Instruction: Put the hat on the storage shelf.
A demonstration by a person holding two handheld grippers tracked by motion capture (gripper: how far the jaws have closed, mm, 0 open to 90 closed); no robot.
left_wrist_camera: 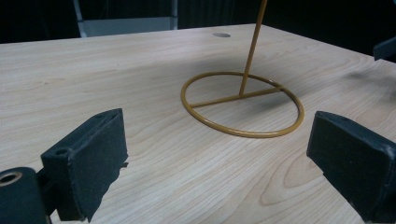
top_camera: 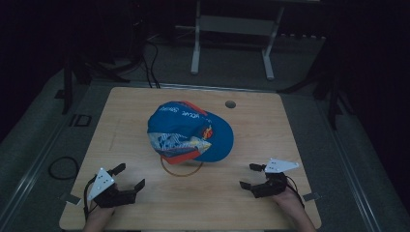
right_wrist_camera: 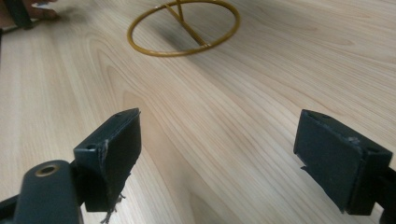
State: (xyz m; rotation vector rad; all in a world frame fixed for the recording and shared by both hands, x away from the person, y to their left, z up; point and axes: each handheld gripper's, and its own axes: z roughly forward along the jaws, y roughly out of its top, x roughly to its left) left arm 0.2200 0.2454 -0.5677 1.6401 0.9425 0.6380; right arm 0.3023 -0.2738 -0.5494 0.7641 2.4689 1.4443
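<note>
High view: a blue cap (top_camera: 189, 131) with orange trim sits on a yellow wire stand (top_camera: 181, 170) at mid-table; its white lettering is too blurred to read. The left gripper (top_camera: 129, 177) and right gripper (top_camera: 249, 176) rest released, well apart from it.

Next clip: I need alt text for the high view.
A blue cap sits on a yellow wire stand at the middle of a wooden table. Nearer the camera, the left tool and right tool rest open at either side, touching neither cap nor stand.
</note>
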